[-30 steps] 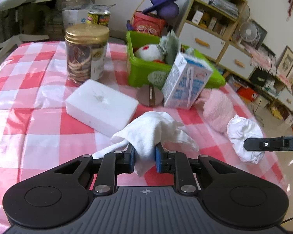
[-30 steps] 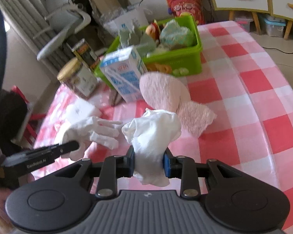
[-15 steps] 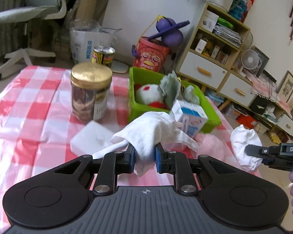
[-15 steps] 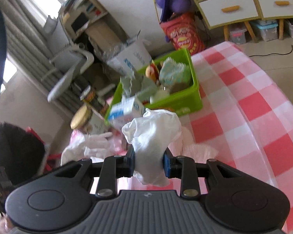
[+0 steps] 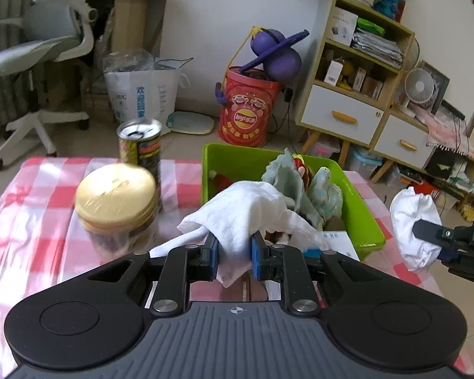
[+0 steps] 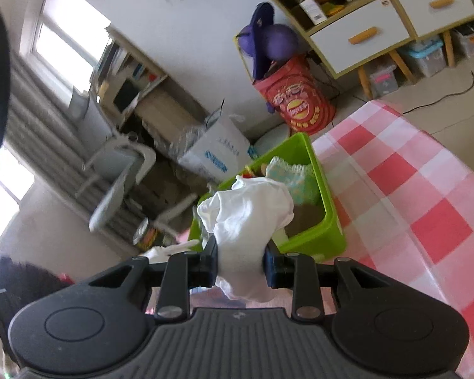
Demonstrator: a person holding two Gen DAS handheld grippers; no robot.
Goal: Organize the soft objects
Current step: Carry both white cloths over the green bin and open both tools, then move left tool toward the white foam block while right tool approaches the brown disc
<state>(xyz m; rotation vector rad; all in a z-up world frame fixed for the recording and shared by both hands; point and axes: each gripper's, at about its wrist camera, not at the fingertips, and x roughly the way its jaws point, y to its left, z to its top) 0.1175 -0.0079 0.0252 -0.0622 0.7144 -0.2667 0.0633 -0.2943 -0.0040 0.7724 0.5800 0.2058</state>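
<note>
My left gripper (image 5: 234, 257) is shut on a white glove (image 5: 246, 211), held in the air just in front of the green bin (image 5: 363, 221). My right gripper (image 6: 240, 263) is shut on a bunched white cloth (image 6: 249, 218), also lifted, near the bin (image 6: 328, 221). From the left wrist view that cloth (image 5: 410, 224) shows at the right edge, pinched in the right gripper's fingers (image 5: 426, 230). Several soft items lie in the bin, among them a pale green cloth (image 5: 287, 177) and a light blue knit piece (image 6: 295, 177).
A gold-lidded jar (image 5: 117, 202) and a tin can (image 5: 140, 145) stand left of the bin on the red-and-white checked tablecloth (image 5: 32, 221). A milk carton's top (image 5: 334, 237) shows below the bin. Beyond the table are an office chair (image 5: 47, 41), a red drum (image 5: 249, 117) and shelves (image 5: 357, 69).
Both grippers rose and moved toward the green bin with their white cloths still held. The right wrist rolled, tilting its view. The foam block and pink fluffy item dropped out of sight.
</note>
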